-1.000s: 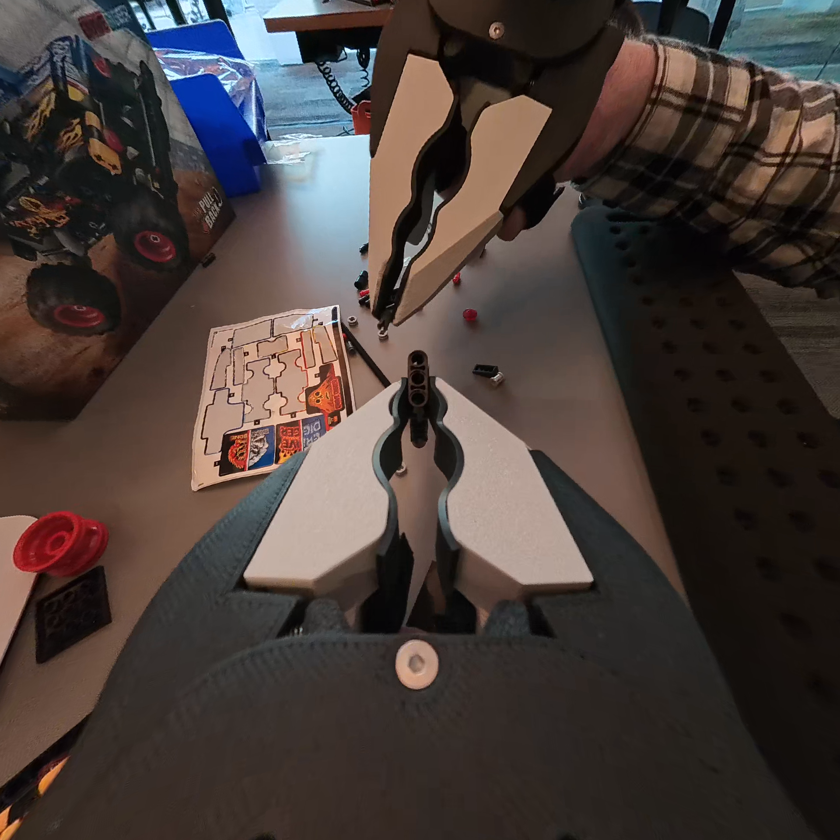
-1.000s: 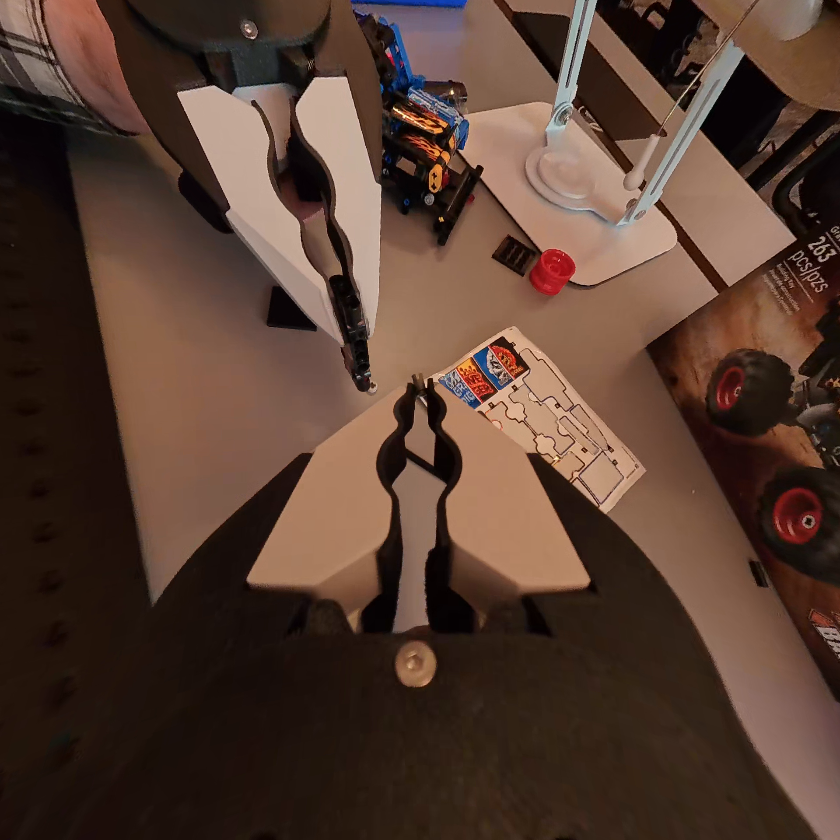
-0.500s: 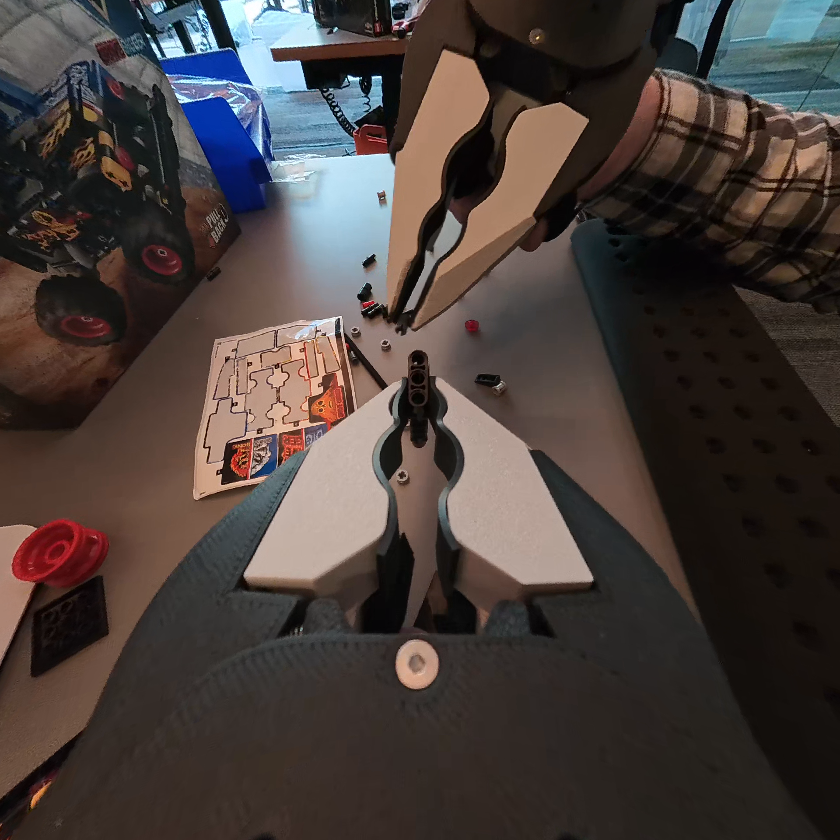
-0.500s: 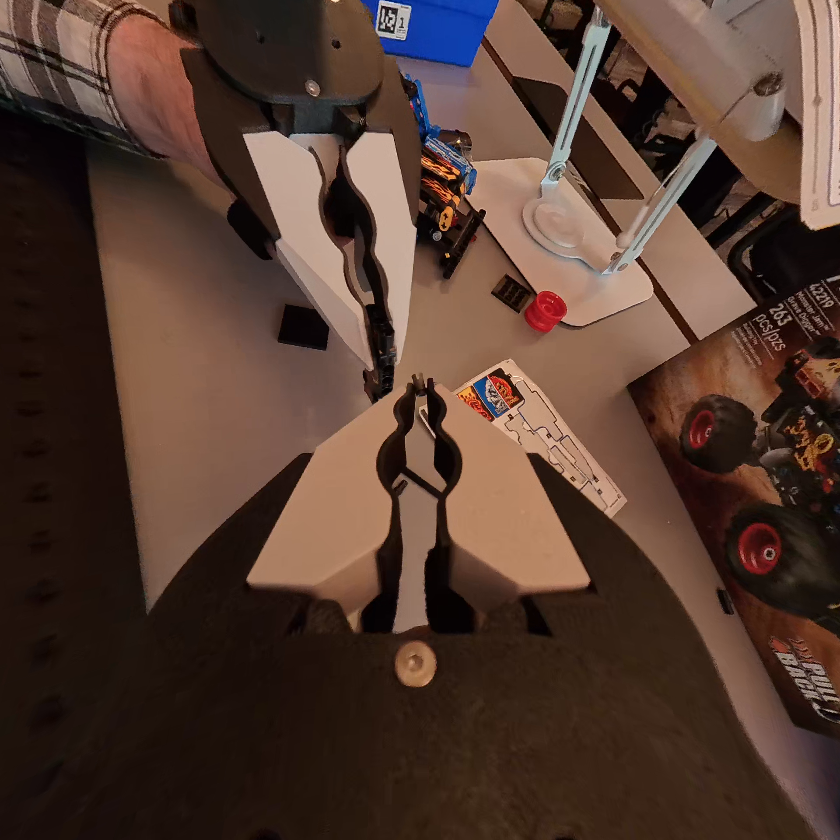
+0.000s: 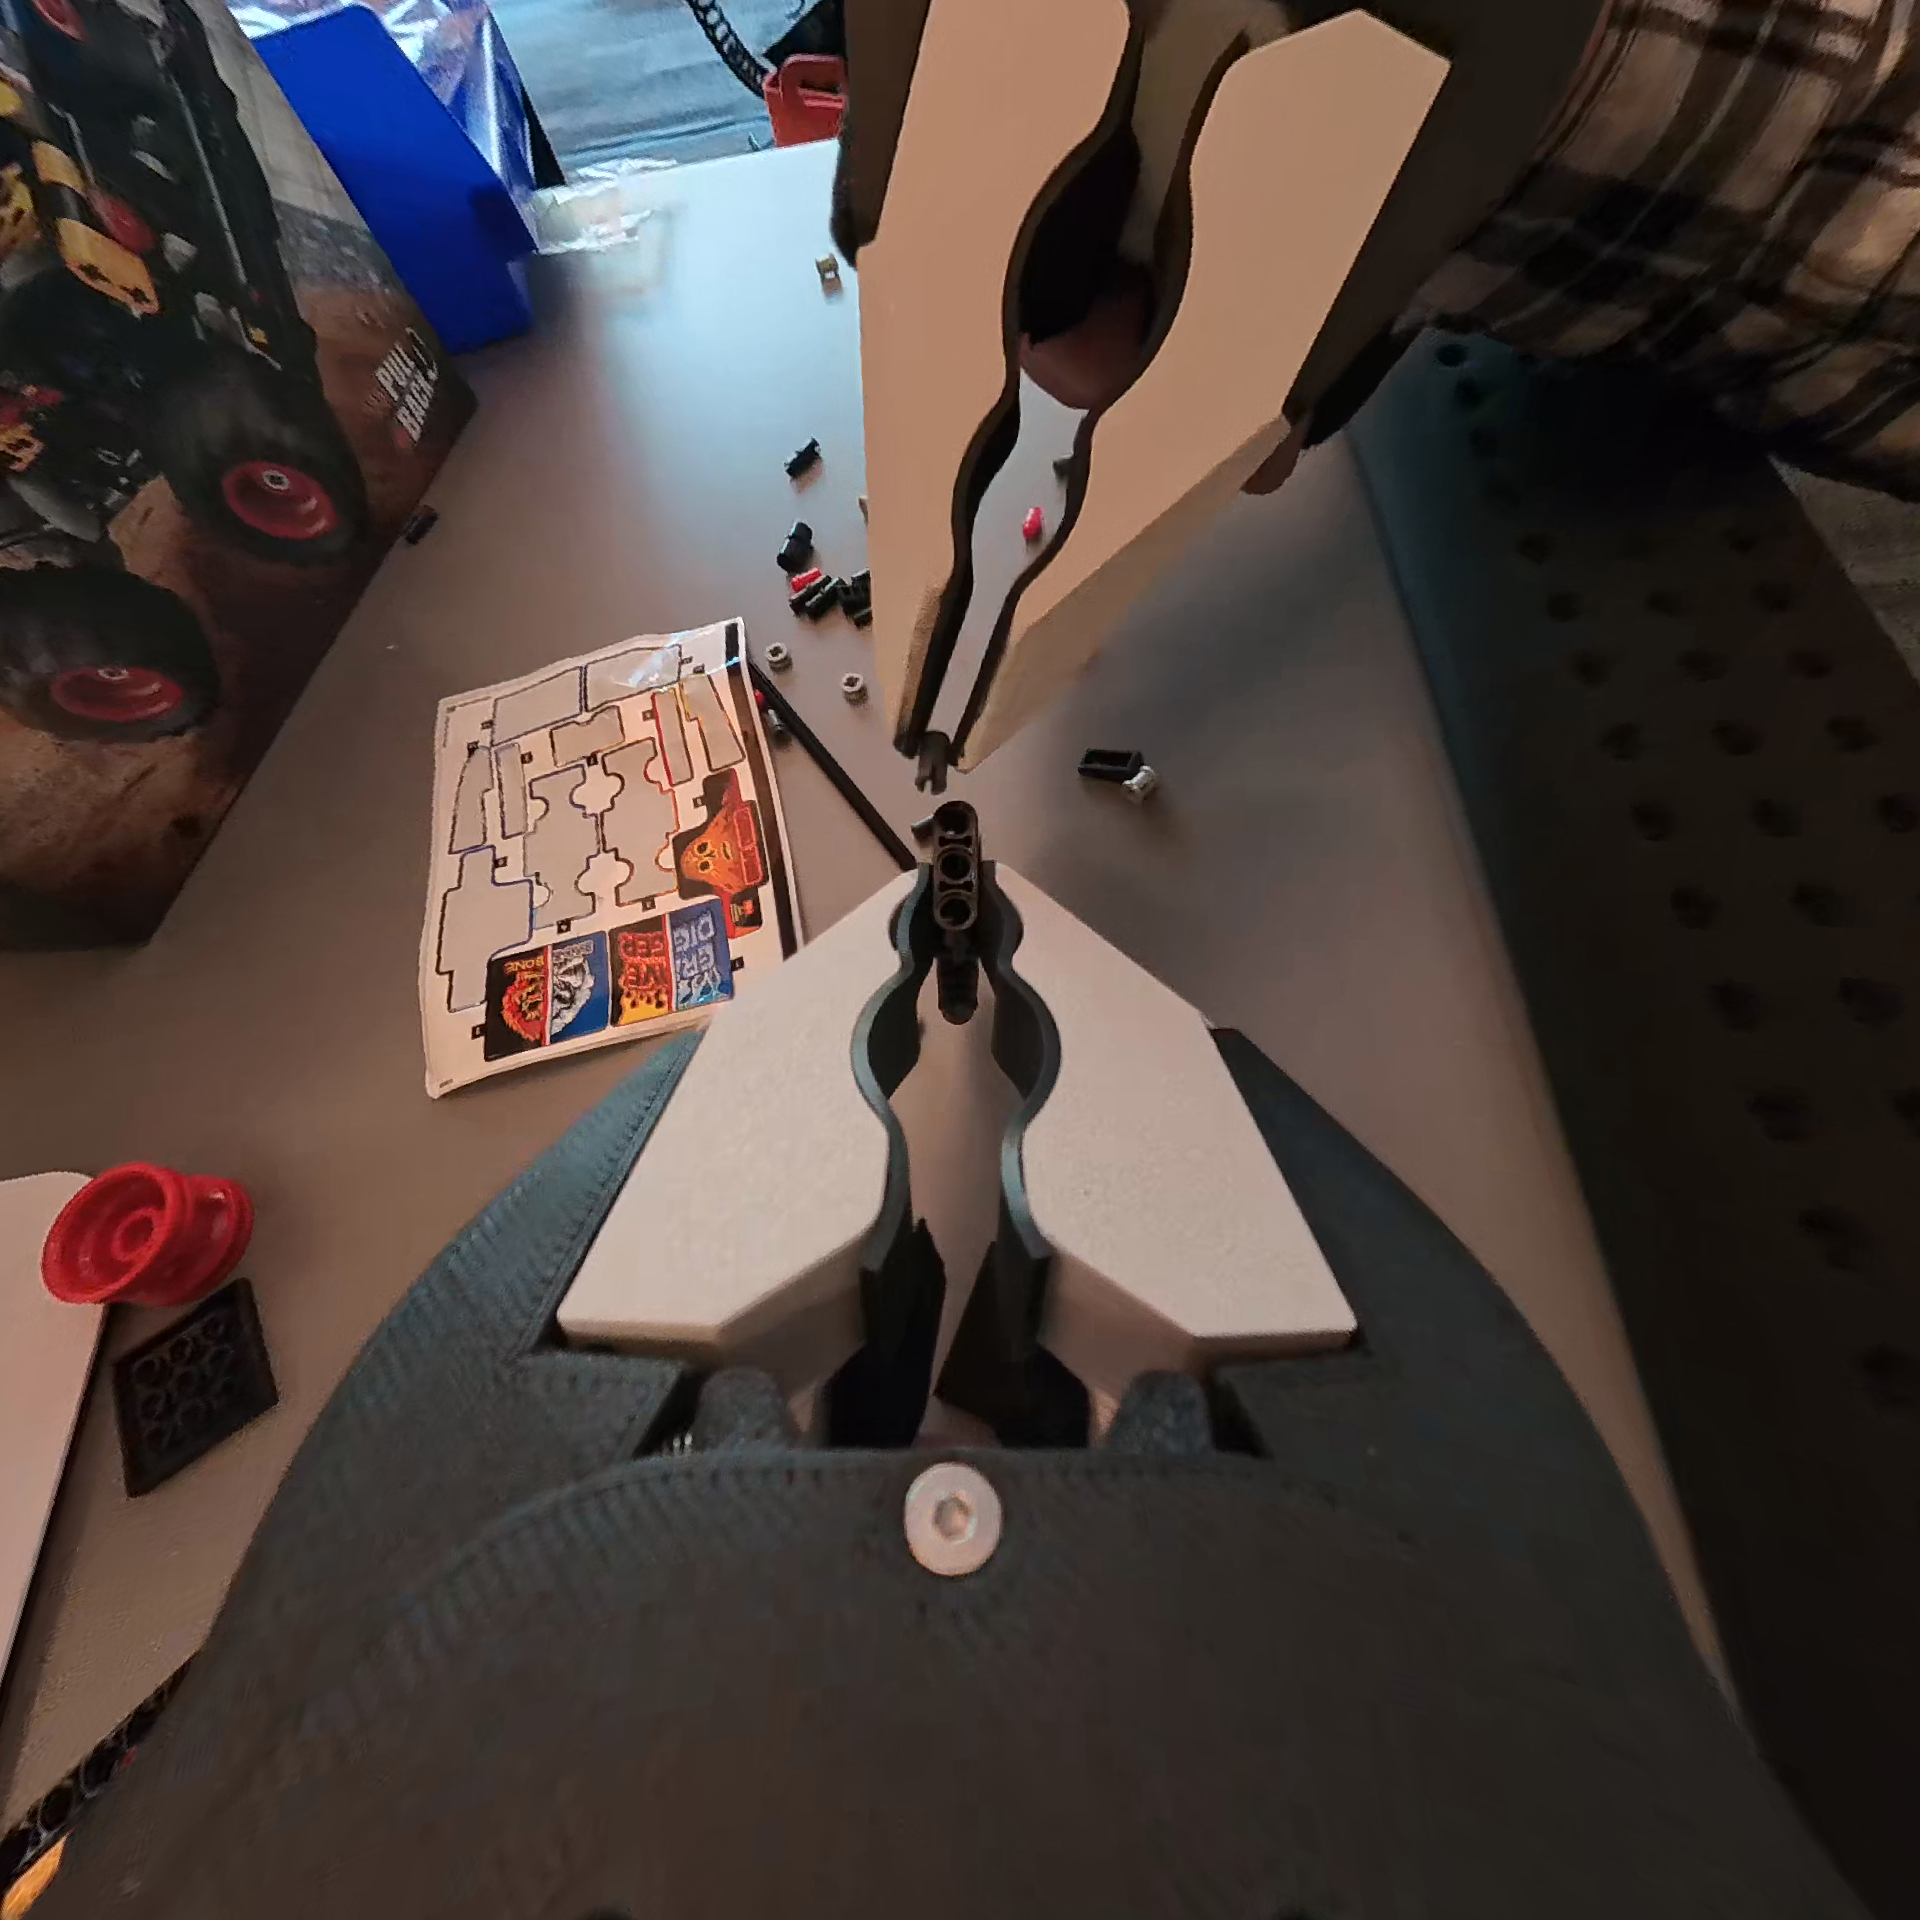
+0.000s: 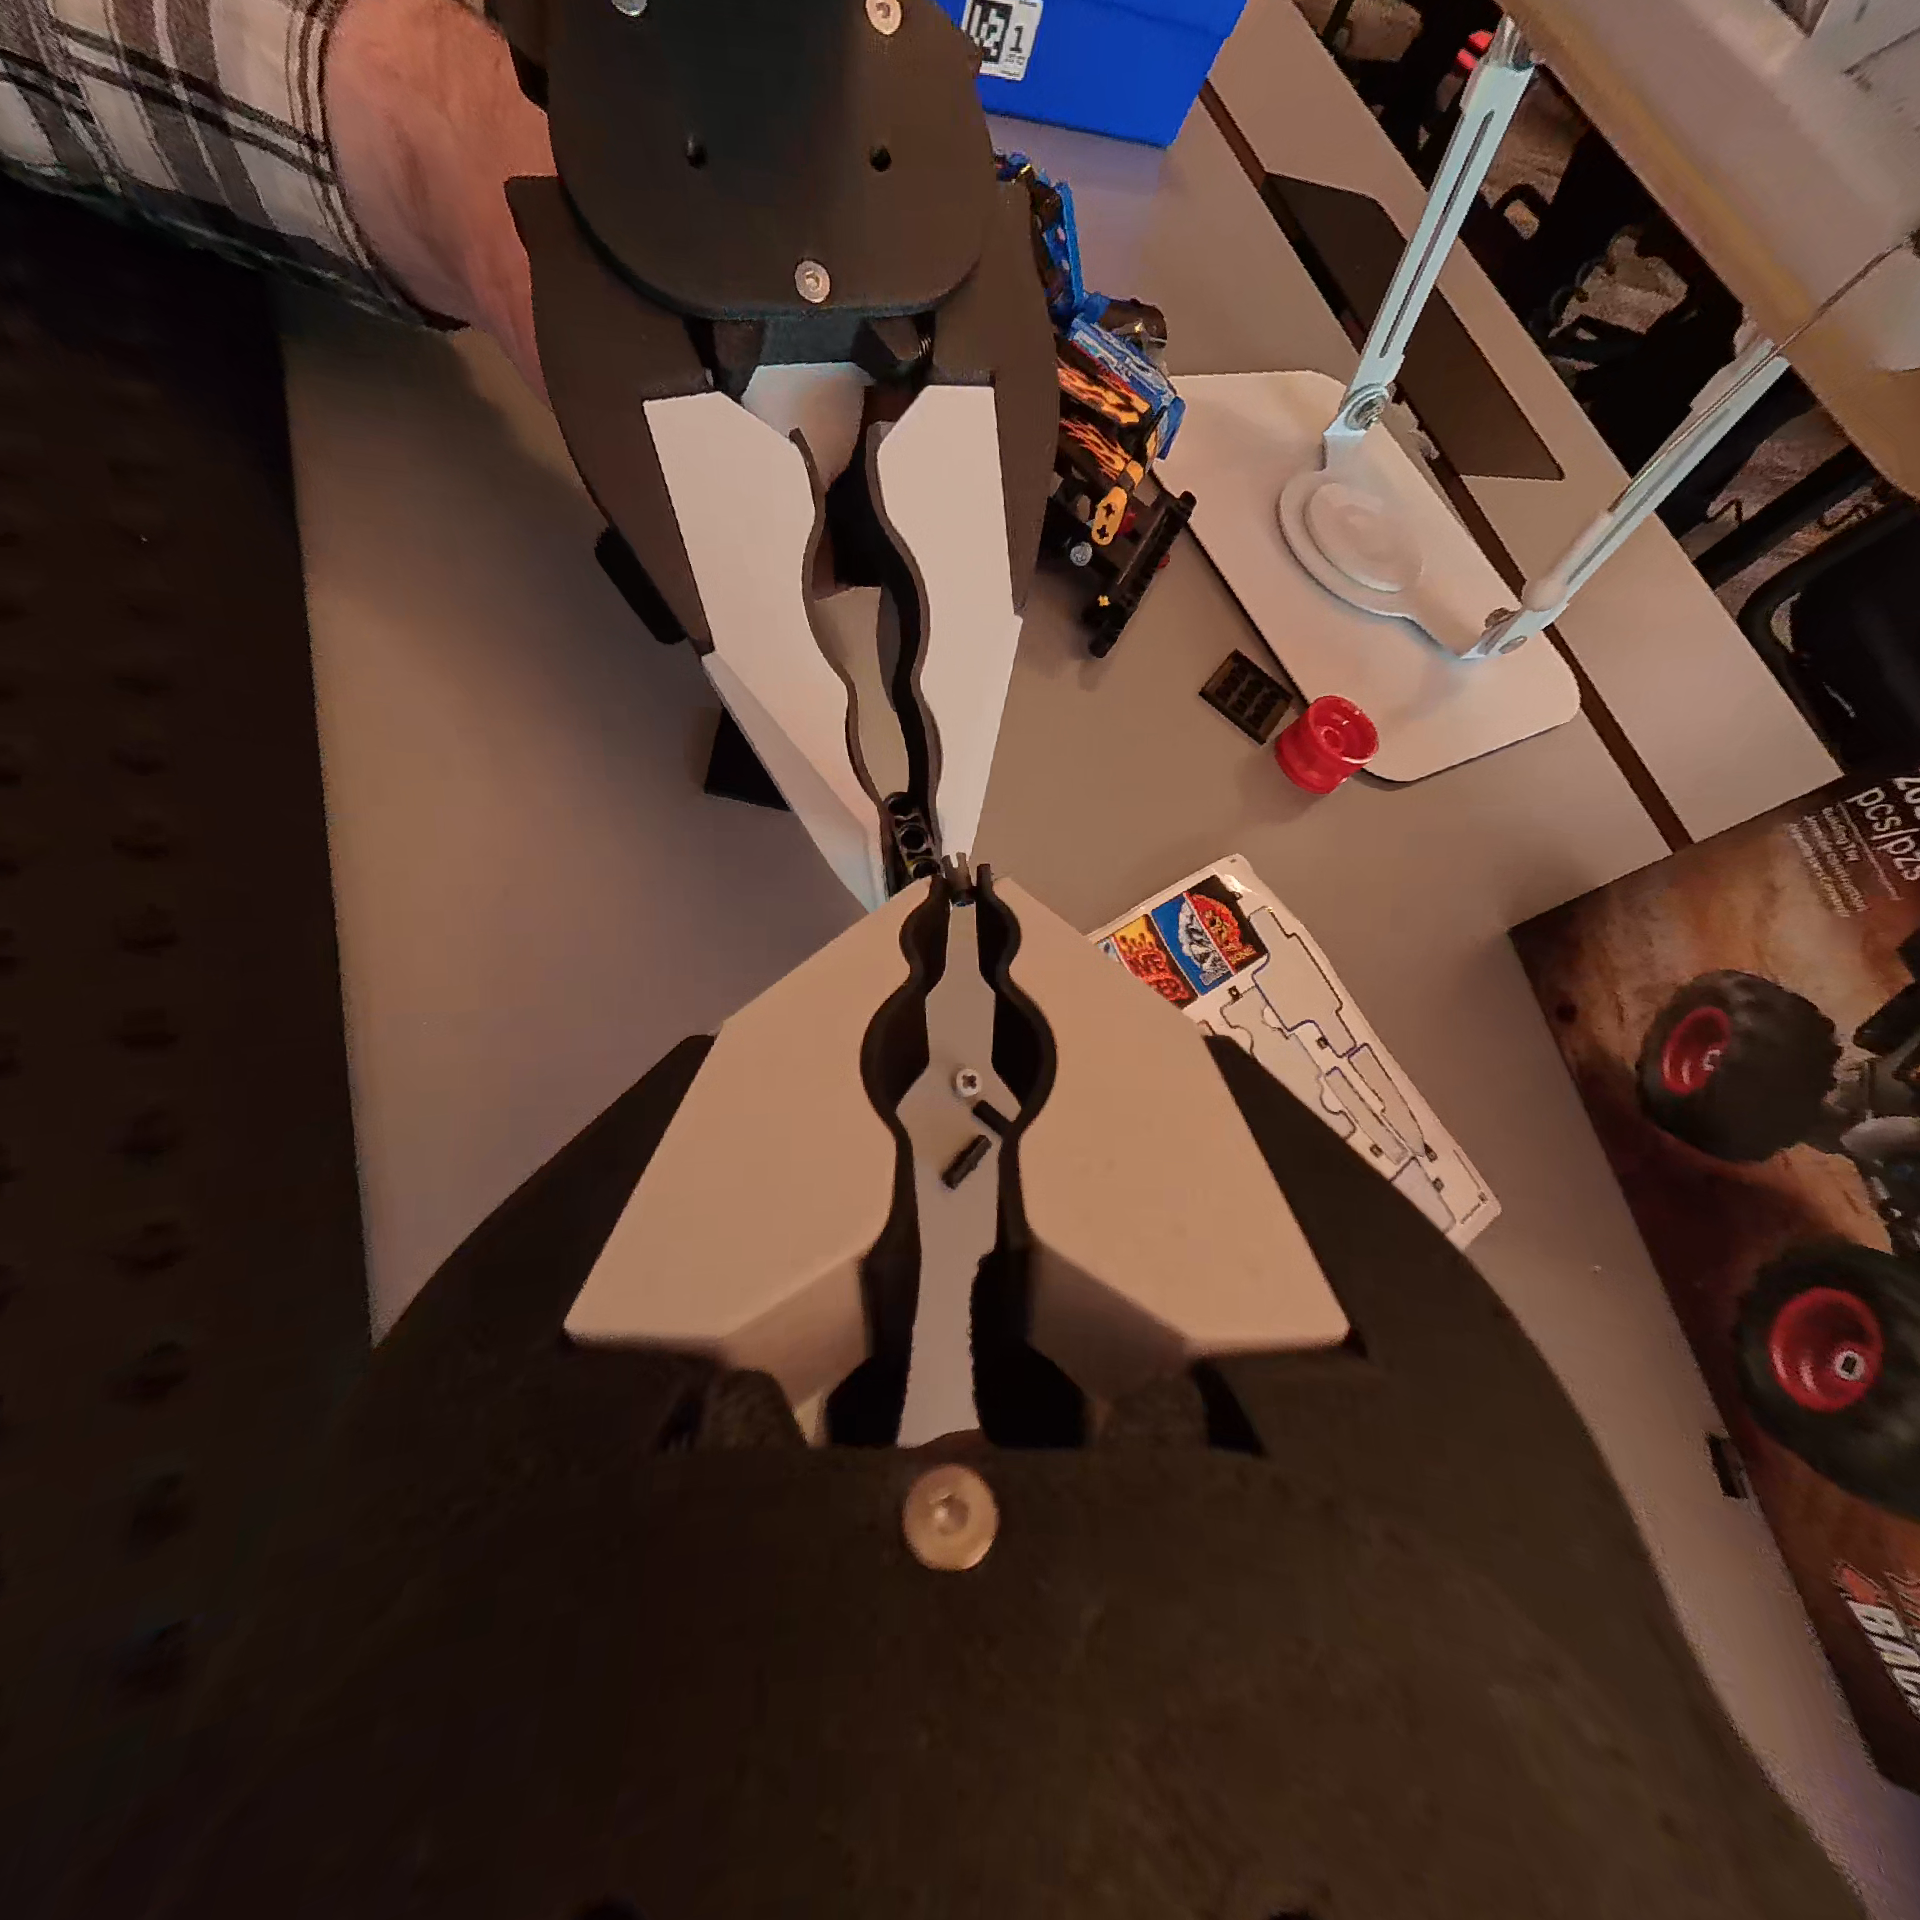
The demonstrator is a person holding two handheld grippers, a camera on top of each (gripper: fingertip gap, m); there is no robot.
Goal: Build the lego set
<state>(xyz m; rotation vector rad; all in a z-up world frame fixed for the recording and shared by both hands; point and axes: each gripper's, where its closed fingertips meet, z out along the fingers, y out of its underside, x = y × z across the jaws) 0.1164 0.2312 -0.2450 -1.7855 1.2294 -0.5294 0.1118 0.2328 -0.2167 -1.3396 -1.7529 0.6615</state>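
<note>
My left gripper (image 5: 954, 883) is shut on a short black beam with holes (image 5: 956, 860), held above the grey table. My right gripper (image 6: 961, 873) is shut on a small black pin (image 6: 962, 860). In the left wrist view the right gripper (image 5: 935, 750) comes down from the top and its pin (image 5: 932, 764) hangs just above the beam's end. In the right wrist view the left gripper (image 6: 914, 831) faces mine, and the beam (image 6: 911, 826) almost touches the pin. The partly built blue and black truck (image 6: 1112, 457) stands behind the left gripper.
A sticker sheet (image 5: 603, 842) lies on the table (image 5: 644, 395) left of the grippers. Small loose pins (image 5: 826, 592) lie beyond it. A red wheel hub (image 5: 145, 1231) and black plate (image 5: 192, 1382) sit near left. The set's box (image 5: 156, 468), a blue bin (image 5: 416, 177) and a white lamp base (image 6: 1382, 582) stand around. My left and right fingertips are right by each other. From either gripper's tips it is about 20 centimetres to the red wheel hub (image 5: 145, 1231). It is also in sight in the right wrist view (image 6: 1326, 737).
The right gripper has come closer and lower, bringing its pin from beside the loose parts to just above the beam's end. My left gripper keeps holding the beam.
</note>
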